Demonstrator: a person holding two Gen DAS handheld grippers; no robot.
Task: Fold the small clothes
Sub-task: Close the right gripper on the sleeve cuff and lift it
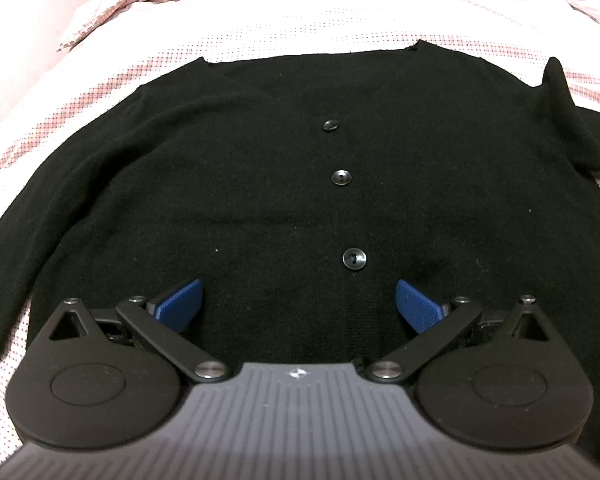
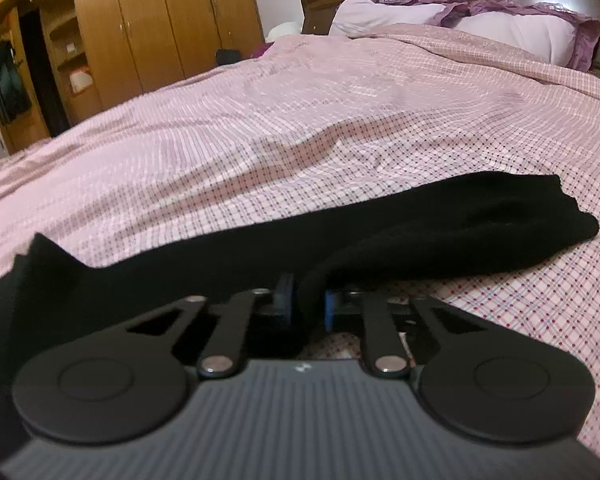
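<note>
A black cardigan point(image 1: 260, 184) is lying flat on the checked bed point(image 2: 260, 120), its sleeve point(image 2: 440, 220) apparently being pinched by the right gripper point(image 2: 308, 304), while the left gripper point(image 1: 298, 304) is being held wide apart above it.

Black hand-held gripper point(image 1: 299, 300), blue ribbed pads point(image 1: 182, 304), grey grooved body

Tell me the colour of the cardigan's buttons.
Black, like the cardigan itself; the buttons show best in the left wrist view.

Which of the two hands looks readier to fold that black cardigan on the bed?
Probably the right: its tool is already pinched on the cardigan's sleeve, ready to carry it inward. The left tool hangs open above the cardigan, gripping nothing.
</note>
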